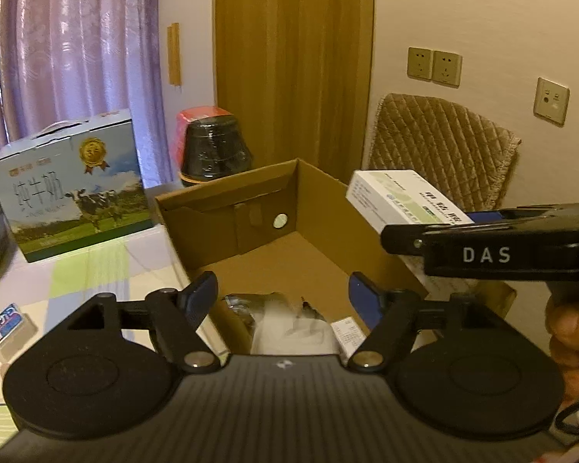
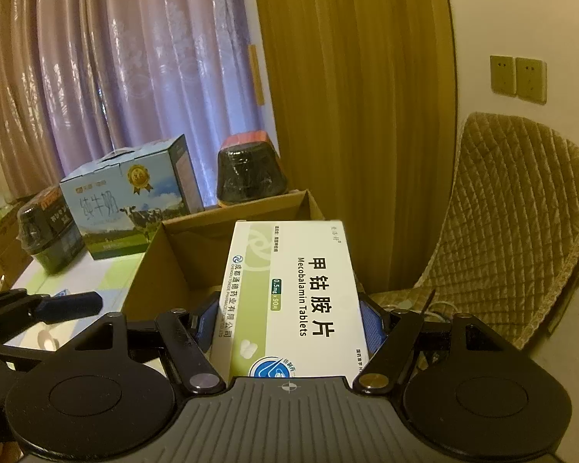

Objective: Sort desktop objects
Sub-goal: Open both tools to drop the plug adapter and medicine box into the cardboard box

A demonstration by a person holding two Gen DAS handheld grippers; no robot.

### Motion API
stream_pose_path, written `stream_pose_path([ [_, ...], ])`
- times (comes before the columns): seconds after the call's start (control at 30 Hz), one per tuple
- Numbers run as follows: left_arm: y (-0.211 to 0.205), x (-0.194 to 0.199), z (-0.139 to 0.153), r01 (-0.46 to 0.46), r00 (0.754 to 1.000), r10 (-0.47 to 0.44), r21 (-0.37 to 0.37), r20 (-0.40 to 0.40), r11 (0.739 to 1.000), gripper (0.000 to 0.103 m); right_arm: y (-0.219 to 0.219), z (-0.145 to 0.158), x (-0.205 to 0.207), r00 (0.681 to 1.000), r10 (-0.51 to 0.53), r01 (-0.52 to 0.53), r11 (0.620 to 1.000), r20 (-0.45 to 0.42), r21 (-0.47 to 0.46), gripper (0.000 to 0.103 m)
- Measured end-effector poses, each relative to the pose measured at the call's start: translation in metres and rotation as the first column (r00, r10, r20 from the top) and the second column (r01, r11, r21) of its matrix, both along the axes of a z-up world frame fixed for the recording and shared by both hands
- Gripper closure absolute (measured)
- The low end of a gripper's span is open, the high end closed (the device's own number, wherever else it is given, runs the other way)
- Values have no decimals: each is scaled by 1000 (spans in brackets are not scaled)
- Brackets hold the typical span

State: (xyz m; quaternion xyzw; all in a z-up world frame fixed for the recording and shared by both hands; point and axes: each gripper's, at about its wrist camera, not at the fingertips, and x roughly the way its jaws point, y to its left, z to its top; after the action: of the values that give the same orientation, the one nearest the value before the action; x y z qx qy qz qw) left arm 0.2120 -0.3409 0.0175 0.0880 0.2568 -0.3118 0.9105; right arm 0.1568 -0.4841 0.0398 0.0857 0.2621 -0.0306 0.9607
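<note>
The right tongs (image 2: 289, 320) are pinching a white box of Mecobalamin tablets (image 2: 289, 297) by its long sides, holding it in the air above the right wall of the open cardboard box (image 1: 312, 196). The left tongs (image 1: 283, 295) are spread and holding nothing, hovering over the near end of the cardboard box, where a crumpled silvery-white packet (image 1: 285, 320) is already lying.

The step in hand seems to be dropping the tablet box into the carton. To do it well, the right tongs should be carrying it further in over the bare brown floor — not letting go while it is hanging over the wall, where it could tip outward toward the quilted chair (image 2: 513, 223). Lowering it close to the bottom and keeping it level before spreading would let it land flat beside the packet. The left tongs are sitting close to the drop path, so drawing them back would be giving room.

On the desk (image 1: 96, 270), a small blue-and-red pack (image 1: 4, 324) is waiting — probably next
</note>
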Motion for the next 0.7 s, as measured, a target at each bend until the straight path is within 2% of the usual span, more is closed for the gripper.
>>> stream_pose_path([
  [0.57, 50, -3, 1, -85, 996, 84, -28, -23, 996, 32, 17, 3, 9, 999, 31, -32, 999, 11, 26, 35],
  [0.6, 52, -4, 1, -88, 996, 87, -28, -24, 996, 32, 16, 4, 9, 999, 36, -37, 999, 17, 39, 33],
  [0.63, 53, -4, 1, -89, 996, 89, -27, -24, 996, 32, 16, 4, 10, 999, 33, -33, 998, 15, 47, 25],
  [0.7, 57, -6, 1, -92, 996, 91, -25, -25, 995, 32, 14, 6, 8, 1000, 19, -20, 998, 20, 64, 21],
])
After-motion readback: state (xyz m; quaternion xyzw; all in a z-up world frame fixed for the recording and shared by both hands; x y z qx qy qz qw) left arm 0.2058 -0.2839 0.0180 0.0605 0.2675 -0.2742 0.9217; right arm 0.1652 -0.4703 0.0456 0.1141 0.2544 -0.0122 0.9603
